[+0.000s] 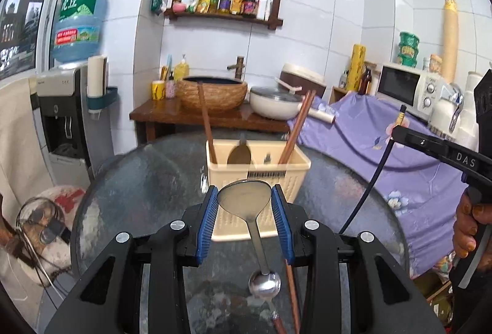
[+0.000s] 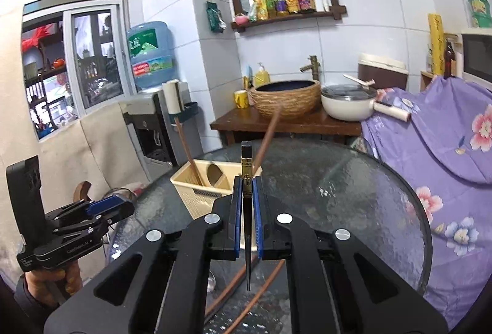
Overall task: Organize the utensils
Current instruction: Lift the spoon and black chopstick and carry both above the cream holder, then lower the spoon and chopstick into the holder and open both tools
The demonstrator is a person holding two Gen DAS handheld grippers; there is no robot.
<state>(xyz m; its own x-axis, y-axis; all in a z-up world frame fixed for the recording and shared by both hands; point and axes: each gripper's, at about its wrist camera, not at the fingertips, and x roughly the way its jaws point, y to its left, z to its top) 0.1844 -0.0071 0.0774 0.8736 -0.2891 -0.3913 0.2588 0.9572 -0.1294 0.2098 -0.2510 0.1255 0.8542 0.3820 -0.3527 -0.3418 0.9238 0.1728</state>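
My left gripper is shut on the bowl of a steel spoon, whose handle hangs down toward me. Just beyond it stands a cream plastic utensil basket on the round glass table, holding brown chopsticks and a spoon. My right gripper is shut on a black chopstick with a gold band, held upright above the table, right of the basket. A ladle and brown chopsticks lie on the table under the grippers.
A wooden stand with a woven basin and a white pot is behind the table. A purple floral cloth covers furniture on the right. A water dispenser stands on the left.
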